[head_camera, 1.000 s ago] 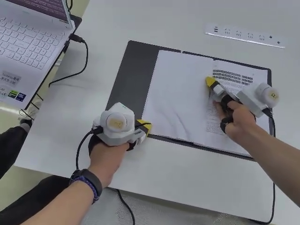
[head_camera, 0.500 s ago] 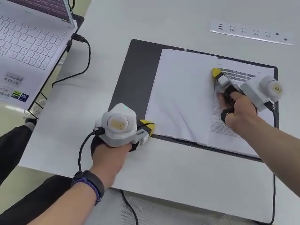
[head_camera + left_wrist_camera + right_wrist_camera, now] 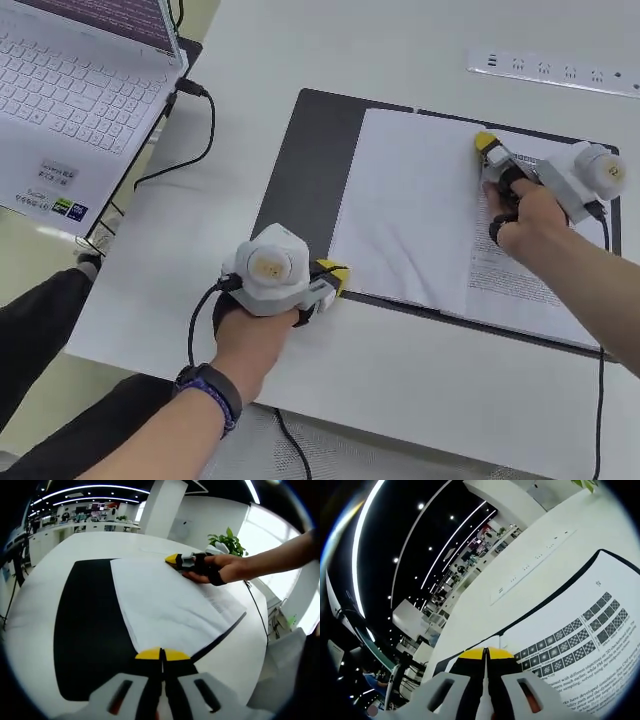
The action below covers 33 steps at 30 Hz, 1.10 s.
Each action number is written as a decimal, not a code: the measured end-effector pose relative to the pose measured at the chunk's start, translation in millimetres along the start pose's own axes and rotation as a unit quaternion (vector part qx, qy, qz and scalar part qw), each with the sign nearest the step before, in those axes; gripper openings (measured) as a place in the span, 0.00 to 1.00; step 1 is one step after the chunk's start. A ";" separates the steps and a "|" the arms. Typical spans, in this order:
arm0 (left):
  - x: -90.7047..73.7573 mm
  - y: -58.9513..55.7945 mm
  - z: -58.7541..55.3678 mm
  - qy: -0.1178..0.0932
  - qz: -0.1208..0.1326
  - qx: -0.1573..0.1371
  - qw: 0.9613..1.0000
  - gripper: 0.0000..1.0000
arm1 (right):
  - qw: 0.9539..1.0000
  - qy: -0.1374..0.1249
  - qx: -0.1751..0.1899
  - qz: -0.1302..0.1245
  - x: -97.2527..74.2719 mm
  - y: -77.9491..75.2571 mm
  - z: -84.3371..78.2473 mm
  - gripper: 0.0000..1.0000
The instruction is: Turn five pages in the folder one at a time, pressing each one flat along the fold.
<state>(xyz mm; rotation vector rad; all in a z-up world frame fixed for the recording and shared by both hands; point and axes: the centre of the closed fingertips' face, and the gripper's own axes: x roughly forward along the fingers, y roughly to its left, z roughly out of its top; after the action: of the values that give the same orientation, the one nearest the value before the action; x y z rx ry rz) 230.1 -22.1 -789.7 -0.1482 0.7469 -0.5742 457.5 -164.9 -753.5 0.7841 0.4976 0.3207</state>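
The black folder (image 3: 305, 175) lies open on the white table, a blank turned page (image 3: 410, 215) on its left half and a printed page (image 3: 520, 285) on the right. My right gripper (image 3: 486, 142) is shut, its yellow tips pressing on the paper near the top of the fold. In the right gripper view the shut tips (image 3: 486, 653) rest by the printed page (image 3: 580, 645). My left gripper (image 3: 338, 274) is shut and rests at the folder's near edge, its tips (image 3: 162, 654) touching the black cover (image 3: 87, 630) beside the blank page (image 3: 165, 605). The right gripper (image 3: 174, 559) also appears there.
A white laptop (image 3: 70, 90) sits at the far left with a black cable (image 3: 195, 135) running toward the folder. A white power strip (image 3: 555, 73) lies beyond the folder. The table's front edge (image 3: 330, 425) is close to my left hand.
My right gripper has slid up along the fold toward the top of the page. The left gripper has stayed at the folder's near edge. The head camera has shifted.
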 end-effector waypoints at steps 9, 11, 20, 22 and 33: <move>0.2 0.5 -0.2 0.000 0.002 0.010 1.000 0.00 | 0.999 0.022 -0.022 0.021 -18.0 2.7 -12.9 0.00; 0.3 0.4 -0.4 -0.001 0.001 0.010 1.000 0.00 | 0.999 0.023 -0.023 0.025 -22.3 3.8 -16.4 0.00; 0.3 -0.3 -0.5 0.001 -0.002 0.014 1.000 0.00 | 0.999 0.025 -0.020 0.043 -42.7 4.9 -32.9 0.00; 0.2 -0.4 -0.4 0.001 -0.002 0.014 1.000 0.00 | 0.998 0.025 -0.022 0.045 -46.2 4.6 -35.2 0.00; 0.7 -0.8 -1.4 0.005 -0.008 0.030 1.000 0.00 | 0.997 0.035 -0.026 0.063 -80.2 6.2 -56.7 0.00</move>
<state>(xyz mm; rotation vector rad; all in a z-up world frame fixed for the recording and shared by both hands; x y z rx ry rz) 229.2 -23.0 -790.9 -0.0961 0.7371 -0.6115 359.2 -163.4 -758.7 0.7568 0.5052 0.4787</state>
